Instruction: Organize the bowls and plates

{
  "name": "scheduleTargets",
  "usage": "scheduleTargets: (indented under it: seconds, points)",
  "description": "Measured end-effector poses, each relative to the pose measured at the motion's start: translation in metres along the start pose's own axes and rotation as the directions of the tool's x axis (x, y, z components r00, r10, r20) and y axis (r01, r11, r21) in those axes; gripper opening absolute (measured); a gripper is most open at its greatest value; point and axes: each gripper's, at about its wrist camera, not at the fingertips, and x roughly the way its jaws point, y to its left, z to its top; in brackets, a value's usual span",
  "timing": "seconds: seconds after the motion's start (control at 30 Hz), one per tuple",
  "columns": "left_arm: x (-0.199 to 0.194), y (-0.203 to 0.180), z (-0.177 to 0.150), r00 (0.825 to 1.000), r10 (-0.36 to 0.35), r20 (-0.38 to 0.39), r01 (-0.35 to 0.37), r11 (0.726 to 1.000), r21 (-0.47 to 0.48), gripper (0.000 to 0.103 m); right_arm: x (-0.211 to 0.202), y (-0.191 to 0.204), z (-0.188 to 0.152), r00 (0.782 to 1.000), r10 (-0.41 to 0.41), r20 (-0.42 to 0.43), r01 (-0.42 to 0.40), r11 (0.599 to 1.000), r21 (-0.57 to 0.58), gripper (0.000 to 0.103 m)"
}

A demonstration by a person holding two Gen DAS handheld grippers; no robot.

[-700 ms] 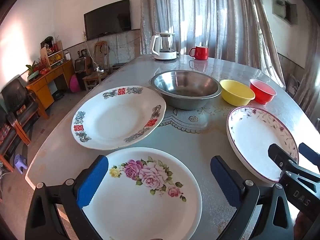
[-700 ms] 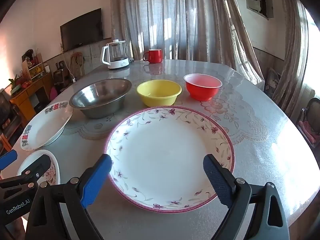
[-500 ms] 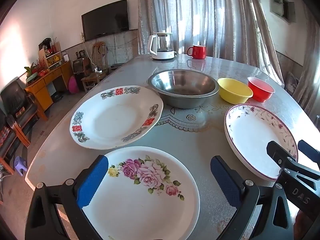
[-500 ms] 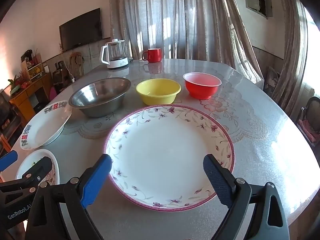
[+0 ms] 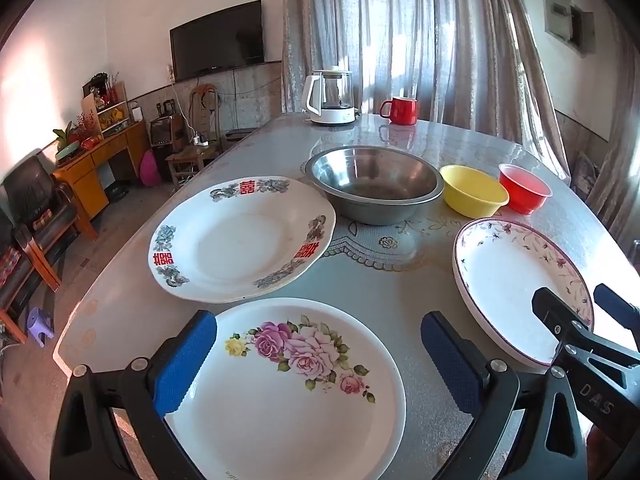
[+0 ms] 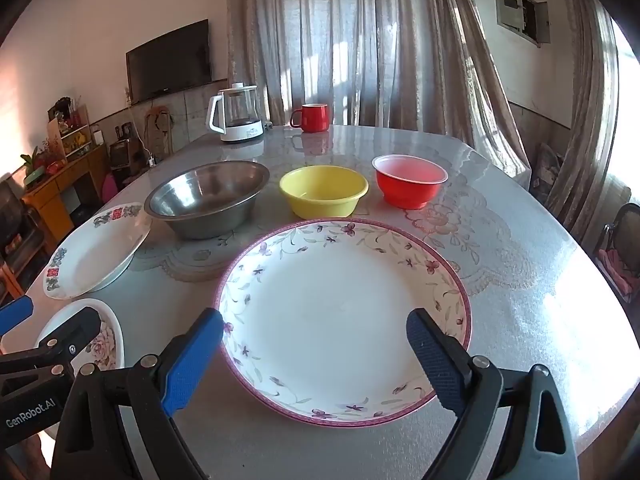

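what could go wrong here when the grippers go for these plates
1. The rose plate sits near the table edge; a push from the open left gripper might slide it off.
2. The purple-flower plate lies flat, so the open right gripper may slip off its rim.
3. Both grippers are close together and could collide.

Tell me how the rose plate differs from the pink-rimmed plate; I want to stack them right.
The rose plate has one big flower cluster and a plain white edge; the pink-rimmed plate has small flowers and vines around its border. The rose plate lies before the left gripper, the pink-rimmed before the right gripper. Both lie flat, empty, white-centred.
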Motion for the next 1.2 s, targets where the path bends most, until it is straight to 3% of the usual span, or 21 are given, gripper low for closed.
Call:
scheduleTargets:
  seconds: [1.2]
  points:
    - [0.002,-0.010,0.001,1.000,-0.003,-0.009,0.003,0.999,0.047,0.103,0.005,-0.011,0.002,1.000,0.024,-0.005,-0.024,0.999,0.032,0.094]
